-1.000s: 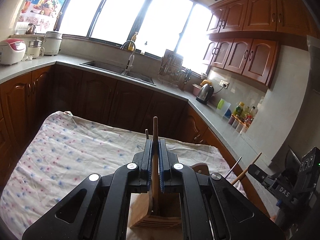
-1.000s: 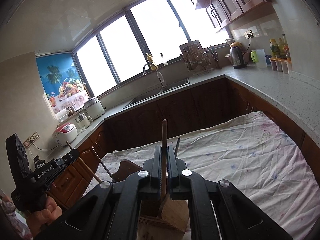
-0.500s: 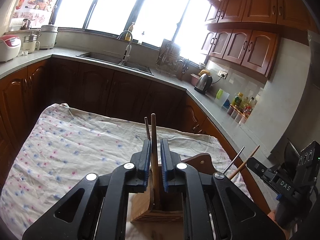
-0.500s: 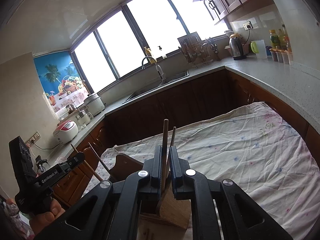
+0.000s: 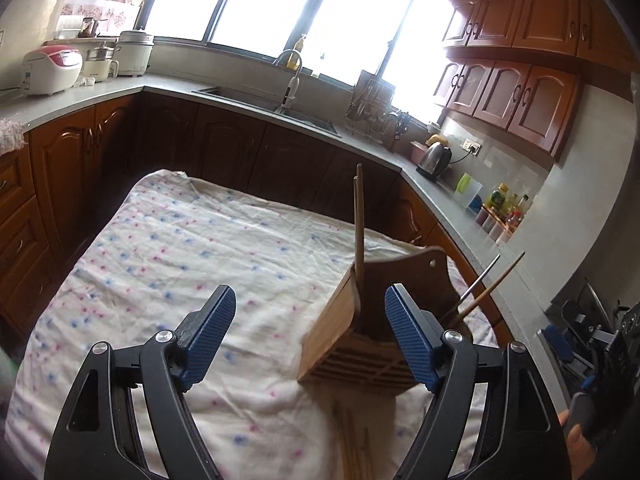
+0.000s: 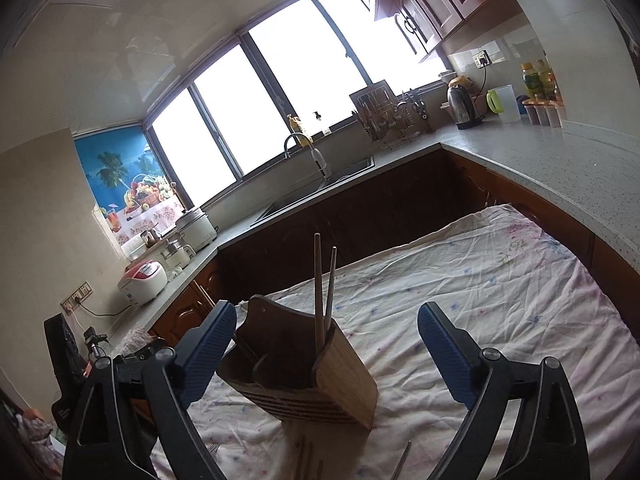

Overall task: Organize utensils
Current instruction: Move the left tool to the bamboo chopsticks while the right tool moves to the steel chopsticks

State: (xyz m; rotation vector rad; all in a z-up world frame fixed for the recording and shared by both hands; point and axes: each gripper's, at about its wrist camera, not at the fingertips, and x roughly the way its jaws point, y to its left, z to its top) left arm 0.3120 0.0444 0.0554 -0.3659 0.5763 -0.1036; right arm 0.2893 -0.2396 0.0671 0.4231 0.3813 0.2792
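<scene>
**Both tongs wide apart, holder w/ chopsticks in front**

Left tongs [image 5: 310,334] and right tongs [image 6: 326,354] stood apart, holding nothing. The wooden holder [image 5: 340,340] stood on the cloth-covered counter [image 5: 180,248], just ahead of both, betw. the fingers in the right view. Chopsticks [image 6: 318,280] rose upright in it; more utensils [image 5: 352,446] lay on the cloth below the tongs. Probably light, stiff, thin & a bit slippery: take them near mid-shaft, squeeze firmly.

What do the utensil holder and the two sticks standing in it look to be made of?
The utensil holder looks like bamboo or light wood with a matte finish: fine parallel grain, slatted base, darker brown back panel. The two chopsticks standing in it look wooden too, plain tan and dull, with no metallic glint, though they are thin.
</scene>
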